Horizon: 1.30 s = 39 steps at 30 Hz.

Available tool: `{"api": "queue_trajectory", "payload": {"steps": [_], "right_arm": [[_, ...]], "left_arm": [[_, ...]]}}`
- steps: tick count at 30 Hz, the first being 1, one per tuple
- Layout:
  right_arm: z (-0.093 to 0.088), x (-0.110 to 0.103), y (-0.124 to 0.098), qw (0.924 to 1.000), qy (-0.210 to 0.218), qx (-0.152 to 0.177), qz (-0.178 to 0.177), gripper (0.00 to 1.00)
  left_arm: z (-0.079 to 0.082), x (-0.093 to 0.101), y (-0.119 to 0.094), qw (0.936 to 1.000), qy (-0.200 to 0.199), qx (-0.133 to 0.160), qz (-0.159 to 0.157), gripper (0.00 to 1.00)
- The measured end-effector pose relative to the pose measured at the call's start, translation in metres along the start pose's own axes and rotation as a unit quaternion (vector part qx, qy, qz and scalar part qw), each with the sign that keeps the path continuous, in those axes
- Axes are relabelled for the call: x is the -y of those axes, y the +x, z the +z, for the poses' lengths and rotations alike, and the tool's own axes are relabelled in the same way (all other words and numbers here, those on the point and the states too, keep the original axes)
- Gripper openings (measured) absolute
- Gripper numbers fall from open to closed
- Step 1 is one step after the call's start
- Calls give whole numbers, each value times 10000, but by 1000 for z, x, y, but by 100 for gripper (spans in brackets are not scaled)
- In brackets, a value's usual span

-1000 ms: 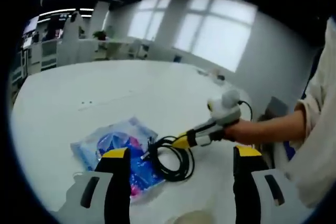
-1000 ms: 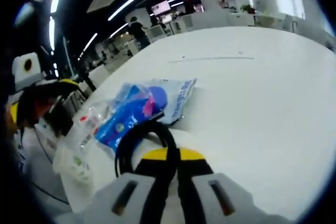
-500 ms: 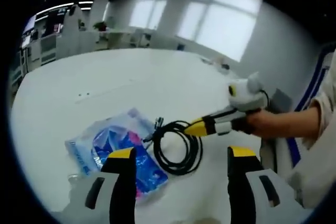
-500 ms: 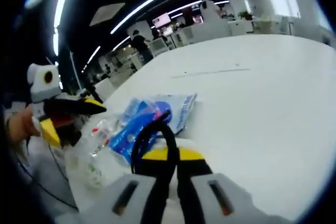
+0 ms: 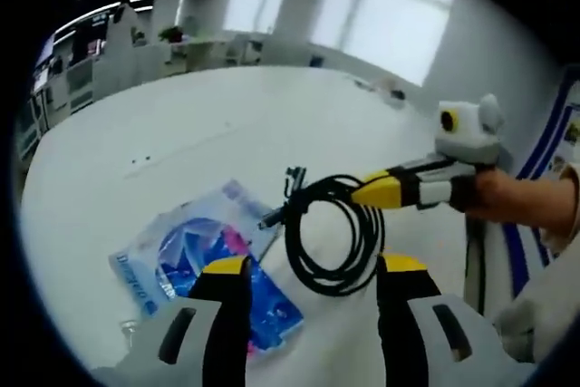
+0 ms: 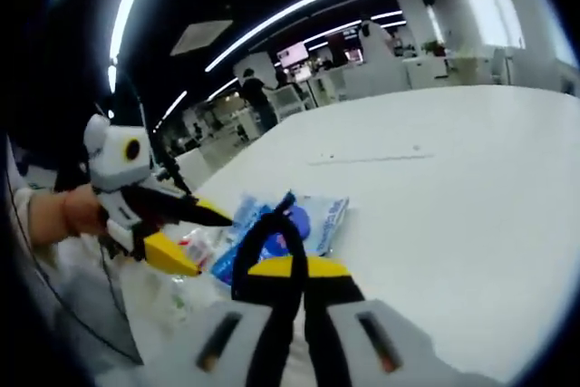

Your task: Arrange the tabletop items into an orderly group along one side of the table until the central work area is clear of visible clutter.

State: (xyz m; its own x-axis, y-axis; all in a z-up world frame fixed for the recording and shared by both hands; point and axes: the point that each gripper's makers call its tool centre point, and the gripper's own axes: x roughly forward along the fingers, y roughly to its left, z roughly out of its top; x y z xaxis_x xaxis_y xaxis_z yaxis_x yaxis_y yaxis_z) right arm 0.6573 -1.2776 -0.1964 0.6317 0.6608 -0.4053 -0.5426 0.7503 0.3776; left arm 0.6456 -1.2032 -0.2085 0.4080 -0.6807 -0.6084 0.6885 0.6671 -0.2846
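Right gripper [image 6: 297,267] clamped on cable [image 5: 333,235]

Open-plan office: big white bench [image 5: 181,124], rows of desks w/ partitions [image 6: 362,70], ceiling strip lights [image 6: 299,6], large windows [image 5: 381,24], wall screen [image 6: 294,53].

Blue lettering printed along the white edge of the blue plastic packet [image 5: 195,265] lying on the table [image 5: 181,142], lower left of the left gripper view, too blurred and small to read. Same lettering visible on the packet's pale end at centre of the right gripper view [image 6: 313,224], again not legible. No other readable text, brand, number or sign anywhere, including the distant lit screen [image 6: 296,52] at upper centre.
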Motion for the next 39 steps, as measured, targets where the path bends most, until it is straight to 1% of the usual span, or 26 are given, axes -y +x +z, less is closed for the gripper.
{"api": "queue_trajectory", "payload": {"steps": [1,4,8,9,11,15,19,22,28,39], "right_arm": [[3,0,-2,10000,2,33,5,0],[14,-3,-8,9999,-12,168,38,0],[27,-3,-15,9995,-26,323,57,0],[30,-3,-18,9993,-12,364,70,0],[36,-4,-21,9990,-38,447,82,0],[40,-2,-27,9985,-28,535,62,0],[43,3,-34,9982,1,600,15,0],[42,8,-41,9980,33,635,-19,0],[39,20,-54,9977,73,659,-162,0],[30,47,-82,9970,137,647,-408,0]], "left_arm": [[3,0,1,10000,70,26,24,52],[11,1,3,9999,43,85,54,50],[18,3,7,9998,140,90,109,41],[21,4,7,9998,148,120,99,38],[29,8,9,9996,148,245,53,34],[38,16,12,9992,189,353,10,21],[43,21,15,9988,293,395,58,14],[46,25,19,9988,241,435,14,12],[49,37,29,9986,310,432,-24,10],[53,68,58,9987,238,400,-217,8]]}}
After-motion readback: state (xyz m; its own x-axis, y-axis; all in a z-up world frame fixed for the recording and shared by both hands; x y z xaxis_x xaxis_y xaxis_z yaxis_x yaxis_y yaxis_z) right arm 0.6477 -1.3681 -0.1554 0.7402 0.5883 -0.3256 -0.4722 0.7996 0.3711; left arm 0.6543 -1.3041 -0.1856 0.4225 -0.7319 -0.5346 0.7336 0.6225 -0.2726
